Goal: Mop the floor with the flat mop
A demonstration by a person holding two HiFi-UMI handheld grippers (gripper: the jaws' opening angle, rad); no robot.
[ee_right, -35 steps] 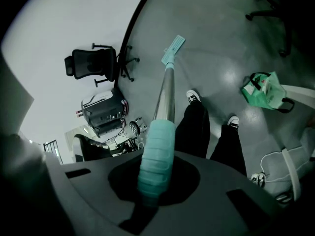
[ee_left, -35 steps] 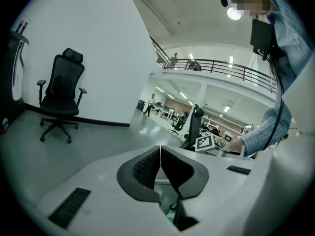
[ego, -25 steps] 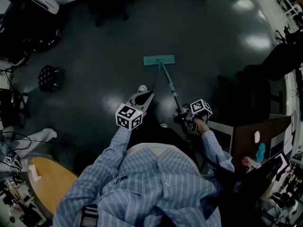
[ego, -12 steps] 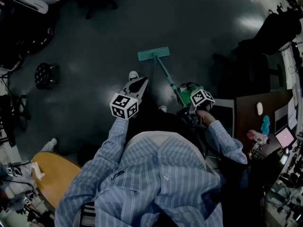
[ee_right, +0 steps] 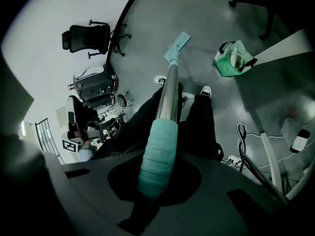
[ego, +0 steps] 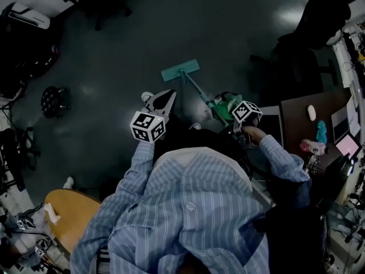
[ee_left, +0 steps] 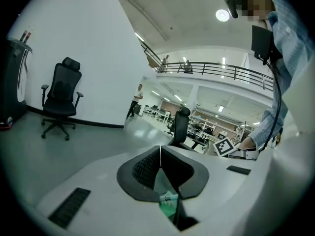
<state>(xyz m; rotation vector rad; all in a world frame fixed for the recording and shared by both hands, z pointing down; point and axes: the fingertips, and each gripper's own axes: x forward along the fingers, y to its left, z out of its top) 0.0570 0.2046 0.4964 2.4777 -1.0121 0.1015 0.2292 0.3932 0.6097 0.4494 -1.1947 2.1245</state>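
Mopping is judged under way, though how much of the floor (ego: 114,50) has been covered cannot be told. On the left, the left claw (ee_left: 158,154) is held pressed together with nothing in it, apart from the mop. Further right, the mop head (ego: 180,71) is laid flat on the floor, its pole slanted back to the right claw (ee_right: 155,181), which is clamped on the teal grip (ee_right: 160,141).

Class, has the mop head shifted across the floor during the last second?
Yes, slightly: the mop head lies farther from the dark office chair at the head view's top.
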